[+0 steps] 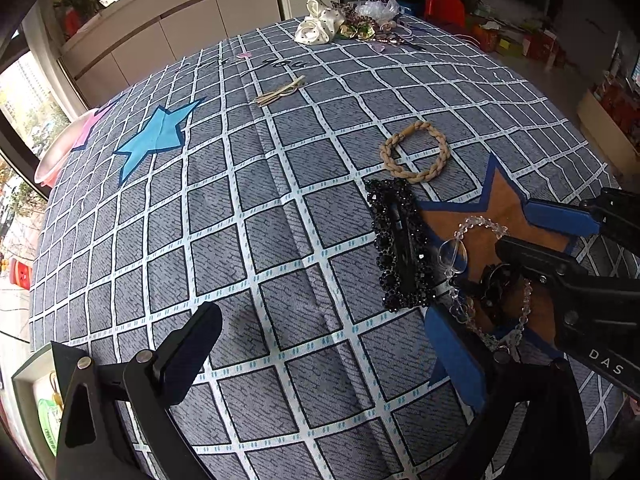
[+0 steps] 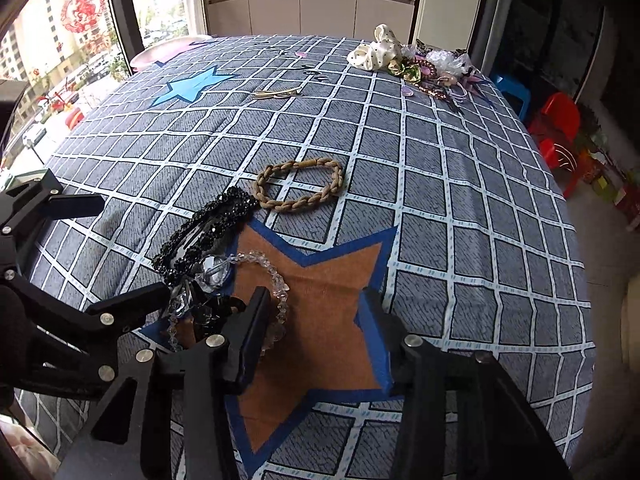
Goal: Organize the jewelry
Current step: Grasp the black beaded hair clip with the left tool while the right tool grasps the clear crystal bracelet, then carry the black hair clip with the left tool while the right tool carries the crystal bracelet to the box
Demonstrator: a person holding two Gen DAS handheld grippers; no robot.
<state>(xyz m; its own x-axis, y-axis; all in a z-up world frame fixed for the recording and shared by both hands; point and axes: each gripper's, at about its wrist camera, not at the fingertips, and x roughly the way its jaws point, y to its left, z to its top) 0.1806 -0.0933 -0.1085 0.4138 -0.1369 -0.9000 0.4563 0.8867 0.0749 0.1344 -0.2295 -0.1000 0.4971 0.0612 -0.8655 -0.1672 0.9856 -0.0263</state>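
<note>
A black rhinestone hair clip (image 1: 400, 248) (image 2: 200, 236) lies by the left edge of the orange star (image 1: 504, 208) (image 2: 328, 320) on the checked cloth. On the star lies a clear crystal bead bracelet (image 1: 480, 222) (image 2: 276, 276) with a small black piece (image 1: 492, 284) (image 2: 216, 308). Just beyond them is a tan braided bracelet (image 1: 394, 164) (image 2: 300, 202). My right gripper (image 1: 548, 228) (image 2: 316, 300) stands open over the star, its left finger beside the crystal beads and only cloth between the pads. My left gripper (image 1: 340, 320) (image 2: 132, 248) is wide open, with one fingertip at the bead pile.
Far across the table lies a heap of hair accessories with a cream scrunchie (image 1: 320, 24) (image 2: 380, 52). Gold hairpins (image 1: 280, 92) (image 2: 276, 94) sit mid-table near a blue star (image 1: 156, 136) (image 2: 192, 84). A pink plate (image 1: 60, 148) (image 2: 160, 52) is at the far left edge. Red and blue stools (image 2: 560, 128) stand right.
</note>
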